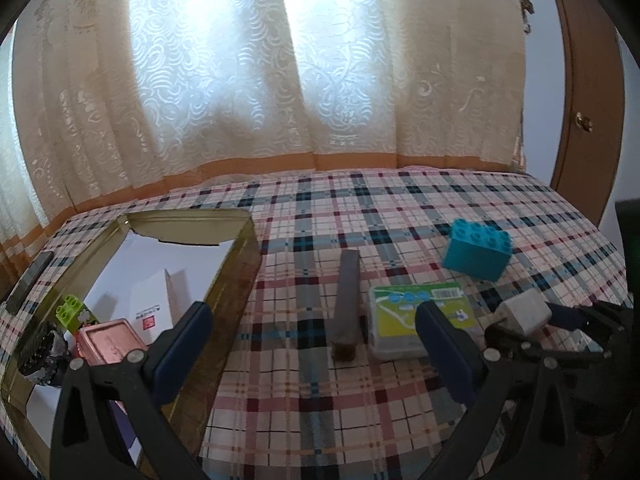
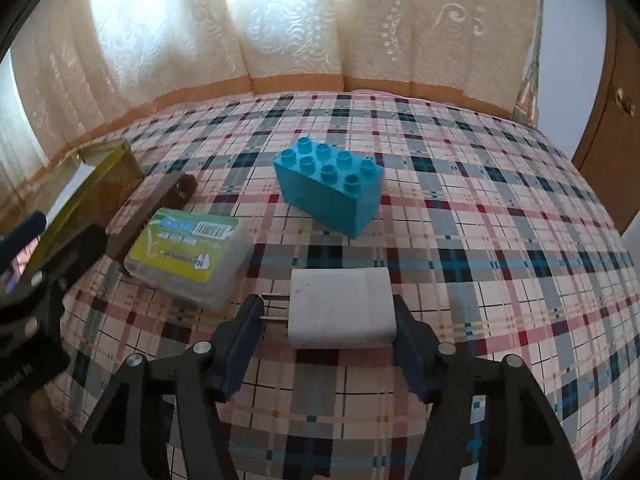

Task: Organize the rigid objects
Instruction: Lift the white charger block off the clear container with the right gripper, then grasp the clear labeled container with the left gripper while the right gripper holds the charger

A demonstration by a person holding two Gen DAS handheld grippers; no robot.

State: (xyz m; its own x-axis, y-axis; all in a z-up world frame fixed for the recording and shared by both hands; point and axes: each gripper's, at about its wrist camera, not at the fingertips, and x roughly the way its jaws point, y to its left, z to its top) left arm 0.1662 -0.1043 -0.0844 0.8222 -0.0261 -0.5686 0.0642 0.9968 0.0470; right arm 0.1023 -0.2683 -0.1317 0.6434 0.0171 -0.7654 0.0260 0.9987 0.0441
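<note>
My right gripper (image 2: 326, 312) is shut on a white charger plug (image 2: 340, 308), prongs pointing left, held just above the plaid cloth; it also shows in the left wrist view (image 1: 522, 312). My left gripper (image 1: 312, 320) is open and empty beside the gold tin box (image 1: 236, 264). The tin holds a pink tin (image 1: 110, 342), a green brick (image 1: 70, 308) and white cards. On the cloth lie a brown bar (image 1: 346, 304), a green-labelled clear case (image 1: 416, 316) (image 2: 188, 252) and a blue brick (image 1: 478, 250) (image 2: 330, 186).
A phone (image 1: 30, 280) lies left of the tin at the table's edge. Curtains hang behind the table. A wooden door (image 1: 584, 92) stands at the right. Bare plaid cloth (image 2: 500, 240) spreads right of the blue brick.
</note>
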